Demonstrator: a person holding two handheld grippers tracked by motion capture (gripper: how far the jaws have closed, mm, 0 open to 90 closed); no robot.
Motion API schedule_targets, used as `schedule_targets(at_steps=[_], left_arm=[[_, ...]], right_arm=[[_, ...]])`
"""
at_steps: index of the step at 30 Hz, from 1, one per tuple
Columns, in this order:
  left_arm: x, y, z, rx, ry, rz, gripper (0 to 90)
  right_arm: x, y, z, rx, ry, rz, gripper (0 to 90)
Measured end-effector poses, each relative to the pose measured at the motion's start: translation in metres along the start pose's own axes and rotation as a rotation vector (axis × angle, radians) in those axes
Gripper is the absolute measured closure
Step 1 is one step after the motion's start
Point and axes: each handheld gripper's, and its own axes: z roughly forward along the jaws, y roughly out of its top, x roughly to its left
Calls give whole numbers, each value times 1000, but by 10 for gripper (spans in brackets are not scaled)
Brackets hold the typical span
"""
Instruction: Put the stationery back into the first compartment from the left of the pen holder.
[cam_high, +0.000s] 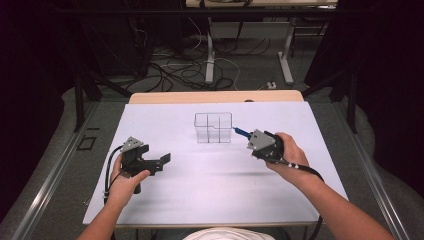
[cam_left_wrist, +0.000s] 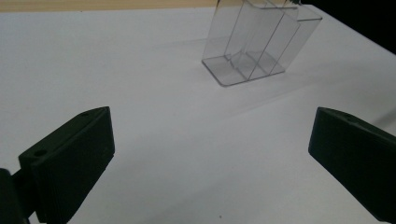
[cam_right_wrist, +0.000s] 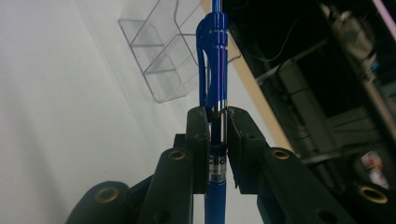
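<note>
A blue click pen with a clip is clamped between the jaws of my right gripper, its clip end sticking out past the jaw tips. In the high view my right gripper hangs just right of a clear plastic organizer with several compartments, and the pen's blue end points toward it. My left gripper rests at the table's left, jaws wide apart and empty. The left gripper view has the organizer ahead and to the right of those jaws.
The white table top has a wooden strip along its far edge. Beyond it lie cables and desk legs on the floor. Dark space borders both sides.
</note>
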Motion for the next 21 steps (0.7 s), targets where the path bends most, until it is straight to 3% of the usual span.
schedule_targets(at_steps=[1,2,5,6,7,8,11,12,13,14,16,17,21], left_arm=[[0,1,0,-3,-2,-4,4],[-1,1,-1,-3,-9,-8,4],[-1,2,-2,1,-18,-3,5],[-2,2,-2,1,-25,-3,5],[-3,2,-3,2,-30,2,7],[-3,3,-3,5,-29,8,7],[-6,3,-2,11,-36,15,24],[-6,3,-2,12,-41,20,29],[-6,3,-2,17,-45,22,37],[-7,3,-1,17,-46,23,37],[-8,3,-1,20,-47,23,58],[-9,3,-1,26,-47,24,58],[-12,4,1,26,-49,36,112]], right_arm=[[10,2,-3,-11,-26,-95,795],[10,2,-3,-11,-26,-95,795],[23,3,-6,-45,-57,-245,795],[27,4,-8,-44,-65,-308,795],[34,6,-10,-59,-80,-420,795],[34,6,-10,-59,-80,-420,795],[43,8,-13,-68,-112,-549,794],[46,9,-15,-50,-114,-605,794],[51,10,-16,-50,-134,-692,795],[51,10,-16,-50,-134,-692,795],[58,11,-15,-41,-150,-832,795],[58,11,-15,-41,-150,-832,795],[64,11,-12,-33,-155,-966,794]])
